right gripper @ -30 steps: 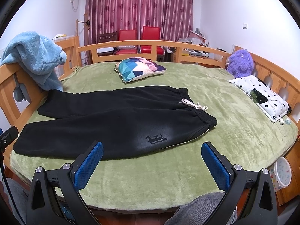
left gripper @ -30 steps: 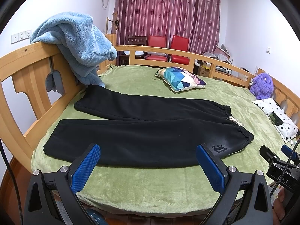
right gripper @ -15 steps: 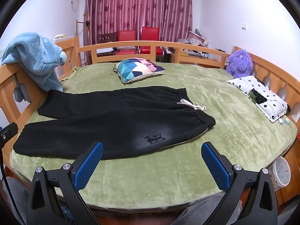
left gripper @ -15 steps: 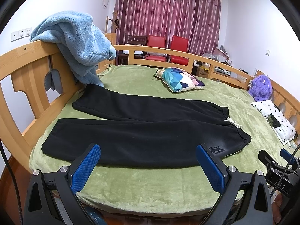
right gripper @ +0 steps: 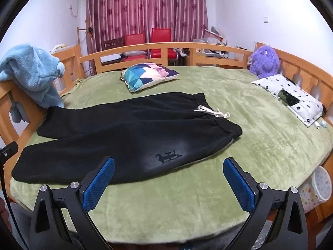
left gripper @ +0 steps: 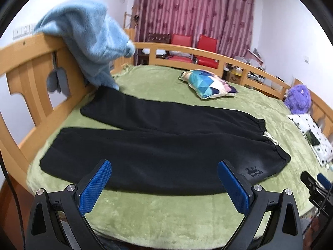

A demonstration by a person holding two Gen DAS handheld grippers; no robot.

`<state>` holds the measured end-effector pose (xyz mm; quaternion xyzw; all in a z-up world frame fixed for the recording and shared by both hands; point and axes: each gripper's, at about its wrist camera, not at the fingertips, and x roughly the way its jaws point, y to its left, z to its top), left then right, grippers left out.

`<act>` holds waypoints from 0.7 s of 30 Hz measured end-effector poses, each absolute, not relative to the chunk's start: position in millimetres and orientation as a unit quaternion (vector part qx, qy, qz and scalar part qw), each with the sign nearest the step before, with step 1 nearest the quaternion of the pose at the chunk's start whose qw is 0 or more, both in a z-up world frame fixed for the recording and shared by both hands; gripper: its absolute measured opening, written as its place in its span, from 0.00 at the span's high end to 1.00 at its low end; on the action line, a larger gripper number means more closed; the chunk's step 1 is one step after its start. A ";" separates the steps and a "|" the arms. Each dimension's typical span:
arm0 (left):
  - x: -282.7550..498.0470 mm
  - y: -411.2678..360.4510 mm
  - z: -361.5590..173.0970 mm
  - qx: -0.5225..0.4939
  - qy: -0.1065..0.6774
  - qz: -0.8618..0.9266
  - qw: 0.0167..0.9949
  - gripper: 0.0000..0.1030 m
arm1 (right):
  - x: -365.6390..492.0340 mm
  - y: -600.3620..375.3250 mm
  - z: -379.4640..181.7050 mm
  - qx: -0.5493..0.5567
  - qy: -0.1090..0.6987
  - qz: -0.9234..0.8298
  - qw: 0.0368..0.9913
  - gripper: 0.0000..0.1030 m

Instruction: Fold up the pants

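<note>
Black pants (left gripper: pixel 162 143) spread flat, legs apart, on green blanket (left gripper: pixel 166 212). Left gripper (left gripper: pixel 164 184) in foreground, blue pads (left gripper: pixel 94 189) wide apart. Light blue towel (left gripper: pixel 87 39) draped over wooden bed rail (left gripper: pixel 31 66).

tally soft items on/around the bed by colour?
Black: 1, black sweatpants
Blue: 1, fluffy light-blue blanket on the rail
Purple: 1, purple plush toy
Multicolour: 1, geometric-print pillow
White: 1, white flower-print cushion
Total: 5

Left wrist view: low at the bed's (left gripper: pixel 166 218) near edge, facing across it toward the curtain (left gripper: pixel 193 14), nearer the leg ends of the pants (left gripper: pixel 158 143).
Right wrist view: same edge, nearer the waistband.
Shared: pants (right gripper: pixel 124 133), pillow (right gripper: pixel 148 75), curtain.
</note>
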<state>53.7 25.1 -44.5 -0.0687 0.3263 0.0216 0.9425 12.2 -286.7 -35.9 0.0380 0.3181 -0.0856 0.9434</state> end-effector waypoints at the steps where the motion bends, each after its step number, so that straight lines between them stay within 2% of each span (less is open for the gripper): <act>1: 59.2 29.6 -50.4 -0.074 0.332 0.025 0.940 0.00 | 17.3 -289.6 -41.4 0.040 0.319 -0.078 0.944 0.06; 5: 85.4 54.1 -81.6 -0.090 0.362 0.046 0.927 0.04 | 44.1 -305.1 -68.9 0.050 0.339 -0.076 0.936 0.13; 9: 101.9 87.3 -113.1 -0.104 0.387 0.082 0.912 0.04 | 75.1 -326.5 -105.9 0.070 0.380 -0.081 0.919 0.34; 10: 103.9 94.8 -120.9 -0.107 0.392 0.094 0.909 0.05 | 82.5 -330.9 -116.4 0.071 0.390 -0.085 0.914 0.35; 16: 115.3 129.1 -169.8 -0.135 0.439 0.122 0.880 0.09 | 111.5 -352.3 -164.9 0.100 0.430 -0.101 0.891 0.36; 21: 123.3 144.2 -199.5 -0.190 0.457 0.110 0.862 0.09 | 124.8 -366.1 -181.9 0.136 0.427 -0.102 0.888 0.36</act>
